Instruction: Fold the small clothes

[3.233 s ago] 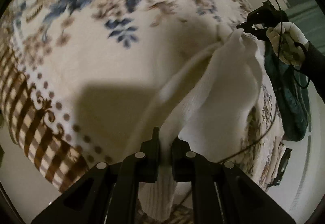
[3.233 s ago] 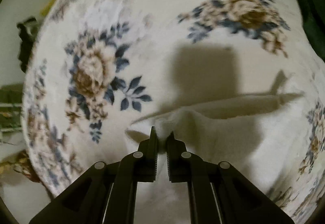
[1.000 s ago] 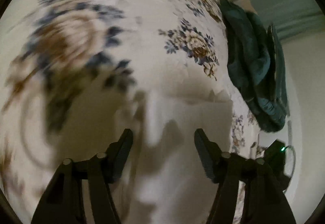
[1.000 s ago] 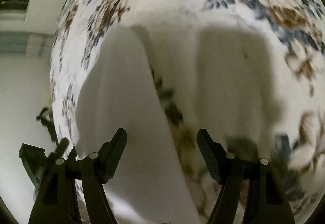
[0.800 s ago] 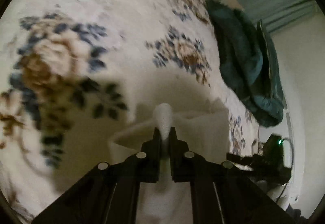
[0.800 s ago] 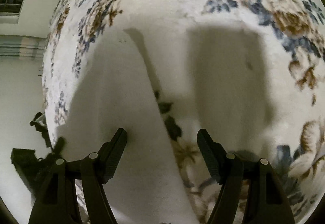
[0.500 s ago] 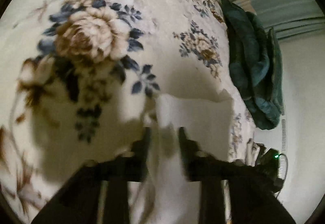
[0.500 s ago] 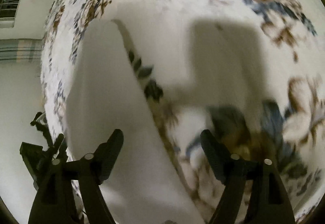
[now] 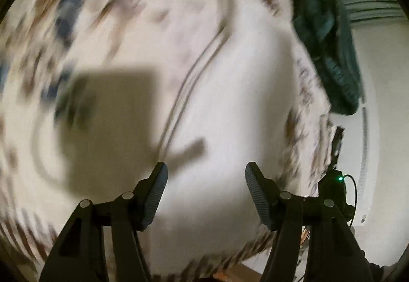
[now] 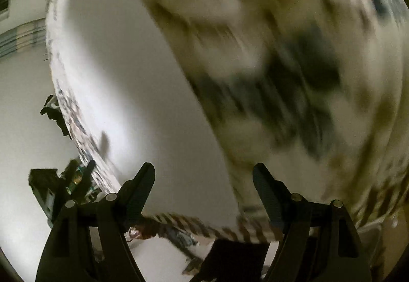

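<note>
Two pairs of tongs, left (image 9: 206,194) opening and right (image 10: 204,194) wide, grip nothing above the white knitted garment (image 9: 230,108) on the flowered bedspread (image 9: 84,26); a hurried regrasp could ruck its fold.

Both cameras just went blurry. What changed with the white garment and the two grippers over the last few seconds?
Three seconds ago both grippers pinched the white garment and held it up between them. Both have since let go. The left gripper re-pinched a fold briefly; its jaws are opening again, with nothing clamped. The right gripper stands open and empty. The garment now lies flat on the floral blanket. The dark green cloth stayed at the bed's edge.
</note>
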Demonstrator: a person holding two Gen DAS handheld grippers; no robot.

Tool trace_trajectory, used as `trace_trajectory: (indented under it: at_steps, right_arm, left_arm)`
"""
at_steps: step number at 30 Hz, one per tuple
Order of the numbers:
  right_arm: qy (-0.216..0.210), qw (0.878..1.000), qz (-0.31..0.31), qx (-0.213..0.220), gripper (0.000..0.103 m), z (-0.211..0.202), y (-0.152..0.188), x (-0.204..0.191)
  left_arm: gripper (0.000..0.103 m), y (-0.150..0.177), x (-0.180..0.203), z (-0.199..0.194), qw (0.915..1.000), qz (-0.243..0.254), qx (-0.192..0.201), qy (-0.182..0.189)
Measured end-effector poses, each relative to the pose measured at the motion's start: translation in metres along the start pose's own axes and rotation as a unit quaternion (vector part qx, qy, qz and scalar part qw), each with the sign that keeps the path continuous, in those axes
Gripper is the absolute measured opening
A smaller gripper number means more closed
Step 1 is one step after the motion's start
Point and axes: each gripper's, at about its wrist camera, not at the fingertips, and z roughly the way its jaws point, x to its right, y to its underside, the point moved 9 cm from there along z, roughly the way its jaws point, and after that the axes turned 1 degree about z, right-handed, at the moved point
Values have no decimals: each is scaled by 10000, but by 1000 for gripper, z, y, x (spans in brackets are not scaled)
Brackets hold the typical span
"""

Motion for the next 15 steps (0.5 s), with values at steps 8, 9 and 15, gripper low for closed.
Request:
trace_trajectory:
  at_steps: [8, 9, 15]
  right_arm:
    - [-474, 9985, -169, -209, 81, 55, 41, 16]
    - [-543, 9982, -162, -202, 81, 59, 42, 13]
    - [-918, 9951, -157, -322, 28, 81, 51, -12]
  left_arm:
    - [61, 69, -28, 37, 9966, -724, -79, 390]
    - [61, 69, -25, 40, 9962, -746, -70, 441]
    - [41, 69, -1, 50, 9992, -325, -11, 210]
